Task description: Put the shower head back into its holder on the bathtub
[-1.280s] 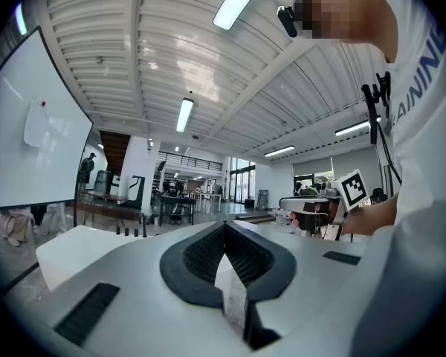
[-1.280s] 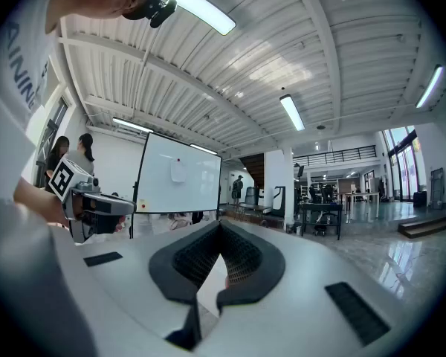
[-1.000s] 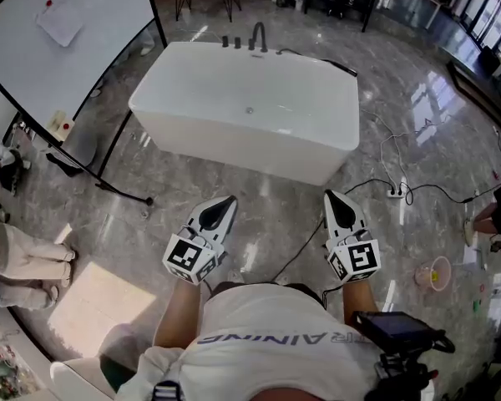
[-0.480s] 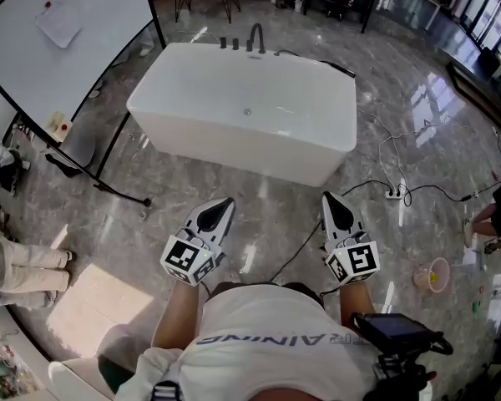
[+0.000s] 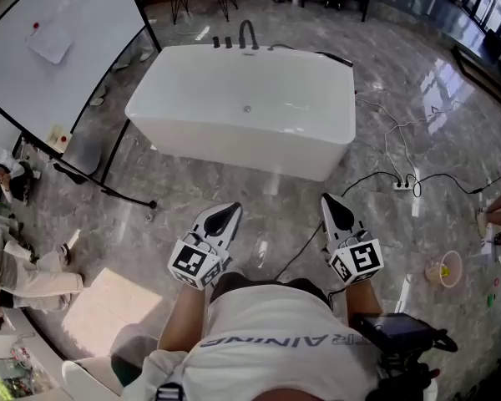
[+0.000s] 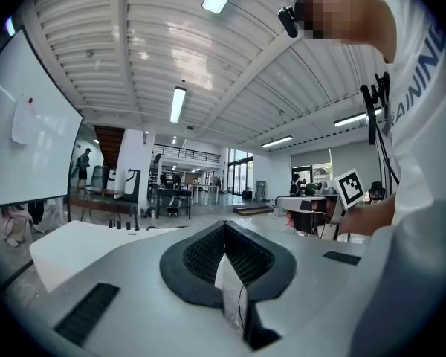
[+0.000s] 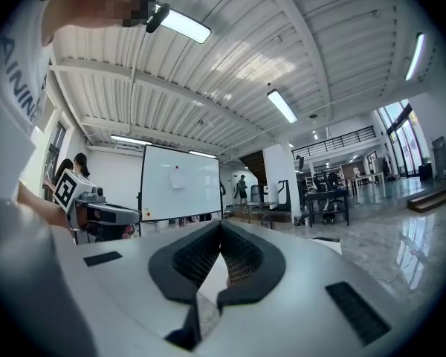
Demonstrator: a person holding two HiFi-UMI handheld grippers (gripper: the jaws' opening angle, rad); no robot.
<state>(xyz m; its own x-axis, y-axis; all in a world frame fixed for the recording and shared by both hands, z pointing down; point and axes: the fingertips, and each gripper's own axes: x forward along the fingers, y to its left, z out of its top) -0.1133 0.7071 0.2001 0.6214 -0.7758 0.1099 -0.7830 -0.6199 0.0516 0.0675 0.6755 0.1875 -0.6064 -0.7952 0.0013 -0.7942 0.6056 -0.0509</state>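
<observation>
- Left gripper [image 5: 226,212] at 6 o'clock in the head view, low over the floor [image 5: 376,124]; fingers [image 6: 201,253] shut together at the tip, with nothing between them.
- Right gripper [image 5: 333,202] just beside it at 3 o'clock, pointing the same way; fingers [image 7: 247,259] likewise pressed together, empty.
- At 12 o'clock of both grippers, well apart from them: white bathtub [image 5: 234,136] standing on the grey marble floor.
- Inside the tub: smooth white basin with a small round fitting [image 5: 247,109] on the inner wall, and no more to be made out from here.
- On the tub's far rim at 12 o'clock: black curved faucet [image 5: 249,33], with small black knobs [image 5: 221,41] just beside it at 9 o'clock.
- Shower head [image 5: 336,58]: seemingly the slim black piece lying on the far rim at the tub's 1 o'clock corner. Too small to be sure; impossible to tell whether seated in a holder.
- At 10 o'clock of the tub: whiteboard [image 5: 50,48] on a black stand, with a sheet of paper stuck to it.
- At 2 o'clock of the right gripper: power strip [image 5: 399,185] on the floor amid loose cables.
- At 4 o'clock of the right gripper: small round bowl [image 5: 447,260] on the floor, holding something yellowish, too small to name.
- At 9 o'clock of the left gripper: seated person [image 5: 21,274] at the picture's edge.
</observation>
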